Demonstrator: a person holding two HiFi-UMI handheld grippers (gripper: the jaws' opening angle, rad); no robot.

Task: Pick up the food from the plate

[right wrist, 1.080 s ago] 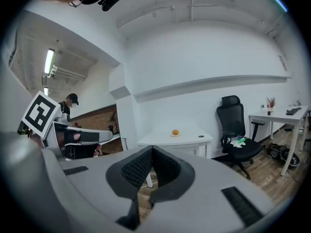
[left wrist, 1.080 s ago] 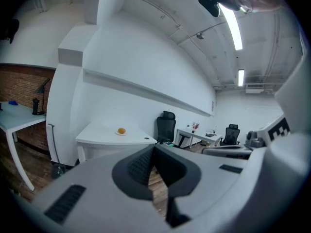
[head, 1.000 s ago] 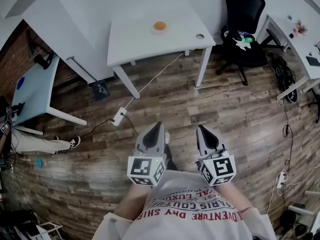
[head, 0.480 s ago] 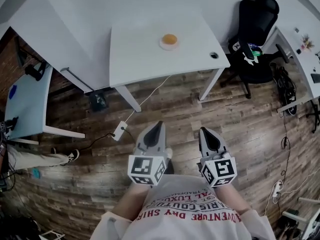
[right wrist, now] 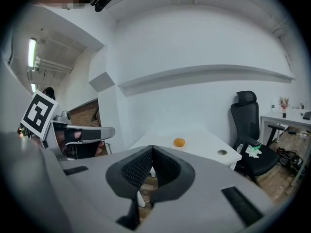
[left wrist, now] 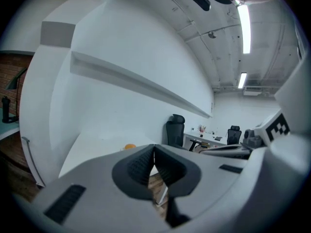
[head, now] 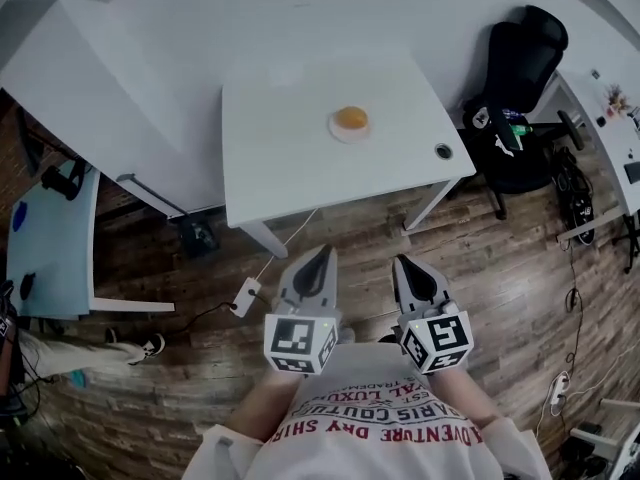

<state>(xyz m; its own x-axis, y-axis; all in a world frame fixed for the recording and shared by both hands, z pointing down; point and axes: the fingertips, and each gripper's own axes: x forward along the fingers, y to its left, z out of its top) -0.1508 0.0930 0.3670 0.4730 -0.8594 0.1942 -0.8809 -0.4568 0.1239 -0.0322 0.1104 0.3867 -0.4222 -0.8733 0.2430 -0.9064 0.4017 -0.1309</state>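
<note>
Food (head: pixel 350 118): one round orange piece, sitting on a small white plate (head: pixel 336 131), right half of the white bench (head: pixel 270 138). Bench stands on a wood floor (head: pixel 500 258), ahead of the person. Left gripper (head: pixel 319 258) and right gripper (head: pixel 405 264) are held side by side over the floor, near the bench's front edge and well apart from the plate, both pointing toward the bench. Left fingers clenched tip to tip, nothing between them. Right fingers likewise clenched, empty. Round grommet (head: pixel 443 151) by the bench's right front corner. Black office chair (head: pixel 520 68) just right of the bench.
</note>
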